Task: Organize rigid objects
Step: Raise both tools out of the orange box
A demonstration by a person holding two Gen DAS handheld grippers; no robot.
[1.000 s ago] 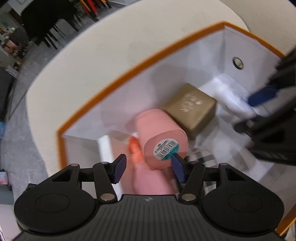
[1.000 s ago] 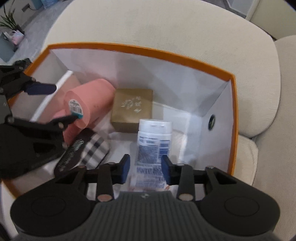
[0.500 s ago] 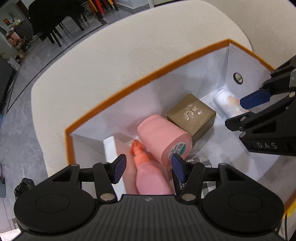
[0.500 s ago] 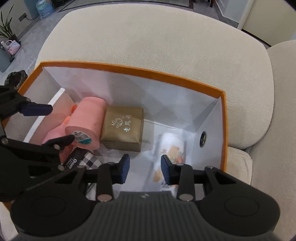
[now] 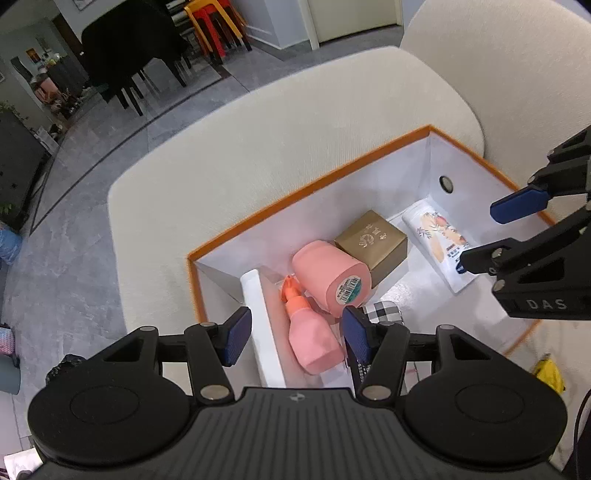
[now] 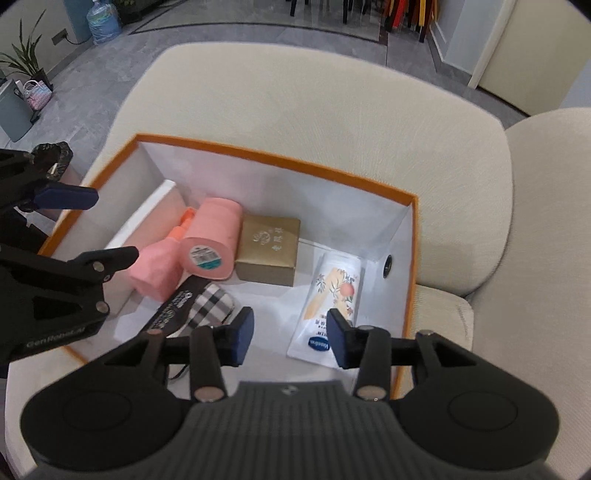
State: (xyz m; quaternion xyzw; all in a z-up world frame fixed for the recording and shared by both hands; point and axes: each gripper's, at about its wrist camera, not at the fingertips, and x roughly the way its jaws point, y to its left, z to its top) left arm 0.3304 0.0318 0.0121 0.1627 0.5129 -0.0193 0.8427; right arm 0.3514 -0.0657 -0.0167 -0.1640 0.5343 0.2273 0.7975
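Observation:
An orange-rimmed white box (image 5: 295,195) (image 6: 277,158) sits on a cream cushion. Inside lie a pink cylinder (image 5: 332,269) (image 6: 214,236) with a barcode end, a pink spray bottle (image 5: 314,339) (image 6: 159,266), a gold box (image 5: 373,240) (image 6: 269,243), a checkered pouch (image 5: 382,310) (image 6: 212,306) and a white lotion bottle (image 5: 439,240) (image 6: 332,291), flat by the right wall. My left gripper (image 5: 297,332) (image 6: 103,225) hovers open above the pink items, holding nothing. My right gripper (image 6: 291,334) (image 5: 491,232) hangs above the white bottle, its jaws opening with nothing between them.
A white divider (image 5: 258,314) (image 6: 147,214) stands along the box's left side. The box rests on a broad cream sofa cushion (image 6: 295,92). A yellow item (image 5: 550,373) lies beside the box. Grey floor, black chairs (image 5: 129,48) and a water jug (image 6: 103,22) are far behind.
Both grippers have risen out of the box. The white bottle that stood between the right fingers now lies flat on the box floor. The right jaws have widened slightly.

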